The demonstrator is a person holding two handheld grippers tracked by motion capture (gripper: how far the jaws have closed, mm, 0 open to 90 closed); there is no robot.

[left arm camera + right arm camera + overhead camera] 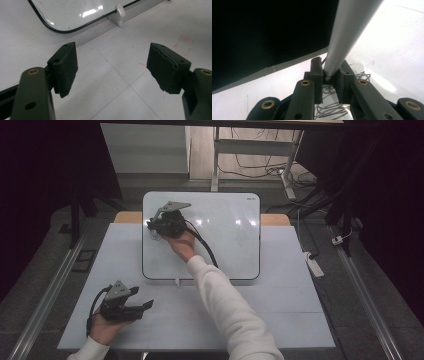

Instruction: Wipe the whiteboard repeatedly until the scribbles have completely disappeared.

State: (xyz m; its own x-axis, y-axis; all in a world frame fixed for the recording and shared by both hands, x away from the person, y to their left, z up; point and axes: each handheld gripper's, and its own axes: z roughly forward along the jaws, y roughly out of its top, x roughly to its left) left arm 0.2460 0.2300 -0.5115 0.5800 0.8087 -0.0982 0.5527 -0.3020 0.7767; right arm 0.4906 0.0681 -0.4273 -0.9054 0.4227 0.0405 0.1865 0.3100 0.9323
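A white whiteboard [225, 245] with rounded corners lies on the white table [280, 320]. My right gripper [154, 227] is over the board's near-left corner in the high view, and the person's arm in a white sleeve reaches across the board to it. In the right gripper view it [329, 77] is shut on a grey pen [344, 32], which stands tilted between the jaws. Thin grey scribbles [329, 107] mark the board under the jaws. My left gripper [145, 306] rests on the table at the front left, open, with nothing between its jaws [112, 70].
The whiteboard's dark-rimmed corner [57, 28] and a small white clip [120, 11] at its edge lie just ahead of the left gripper. A white power strip [315, 265] lies on the floor right of the table. Desk legs and cables [255, 167] stand beyond the board.
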